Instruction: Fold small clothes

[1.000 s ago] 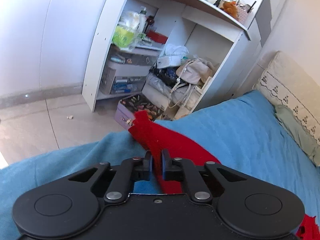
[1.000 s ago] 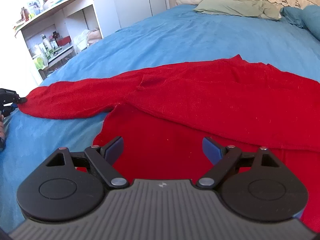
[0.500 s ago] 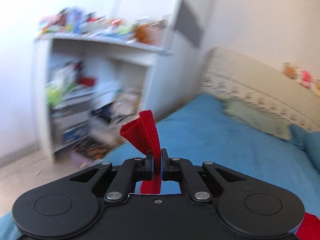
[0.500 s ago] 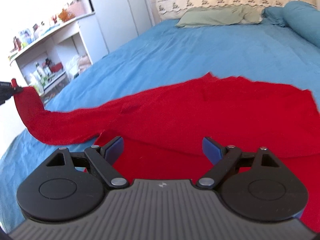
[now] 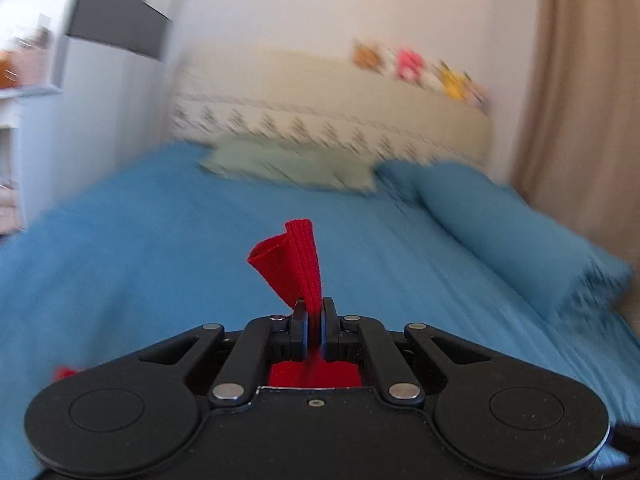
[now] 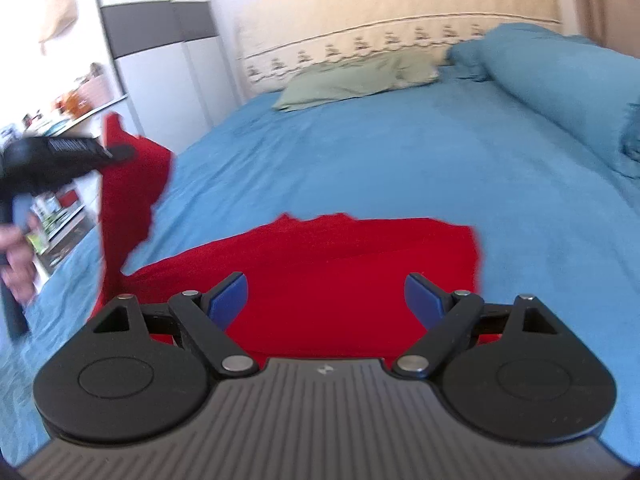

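Observation:
A red garment [image 6: 328,276] lies spread on the blue bed [image 6: 360,160]. My left gripper [image 5: 314,312] is shut on the cuff of its sleeve [image 5: 294,264], which sticks up between the jaws. In the right wrist view the left gripper [image 6: 120,153] holds that sleeve [image 6: 128,184] lifted high above the bed at the left, and the sleeve hangs down to the garment's body. My right gripper [image 6: 327,300] is open and empty, hovering just above the near part of the red garment.
A green pillow [image 6: 352,82] and a blue rolled duvet [image 6: 560,92] lie at the head of the bed by the cream headboard [image 6: 400,28]. A white wardrobe [image 6: 168,64] and cluttered shelves [image 6: 60,120] stand at the left.
My left gripper has lifted the sleeve cuff off the bed and swung it up and toward the bed's middle. The right gripper has stayed open and tilted up slightly.

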Motion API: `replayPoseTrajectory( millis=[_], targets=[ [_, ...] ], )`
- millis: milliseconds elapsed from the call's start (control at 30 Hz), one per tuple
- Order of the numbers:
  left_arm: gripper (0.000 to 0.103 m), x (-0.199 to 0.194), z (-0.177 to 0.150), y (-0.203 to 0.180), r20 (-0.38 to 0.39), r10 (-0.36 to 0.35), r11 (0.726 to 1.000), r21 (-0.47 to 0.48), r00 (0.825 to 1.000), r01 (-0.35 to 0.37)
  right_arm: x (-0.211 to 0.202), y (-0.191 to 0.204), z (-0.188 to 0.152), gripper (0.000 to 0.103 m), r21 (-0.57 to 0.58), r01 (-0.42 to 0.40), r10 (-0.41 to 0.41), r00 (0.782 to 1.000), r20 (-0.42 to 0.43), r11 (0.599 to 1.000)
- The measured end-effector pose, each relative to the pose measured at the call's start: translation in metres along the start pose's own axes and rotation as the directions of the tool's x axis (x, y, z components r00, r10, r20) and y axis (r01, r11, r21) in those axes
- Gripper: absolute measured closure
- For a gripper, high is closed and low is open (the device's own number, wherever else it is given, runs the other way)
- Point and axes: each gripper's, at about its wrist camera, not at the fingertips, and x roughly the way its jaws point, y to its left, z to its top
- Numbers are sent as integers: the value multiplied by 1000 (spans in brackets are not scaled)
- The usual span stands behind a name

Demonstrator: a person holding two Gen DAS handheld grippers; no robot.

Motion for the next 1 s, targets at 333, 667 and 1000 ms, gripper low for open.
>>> replayPoseTrajectory(
  millis=[333,667,1000],
  targets=[
    [99,91,-103,-66,-241,-17,992,121,970,48,-8,-85,-21,2,71,66,-62,997,-48,995],
    [23,90,-118,-67,-237,-17,986,160,971,56,14,-99,-38,2,119,41,-31,996,-83,992],
    [0,19,-78,-2,-142,66,978,203,988,-37,27,-79,-20,3,137,-21,32,996,-79,990]
  ],
)
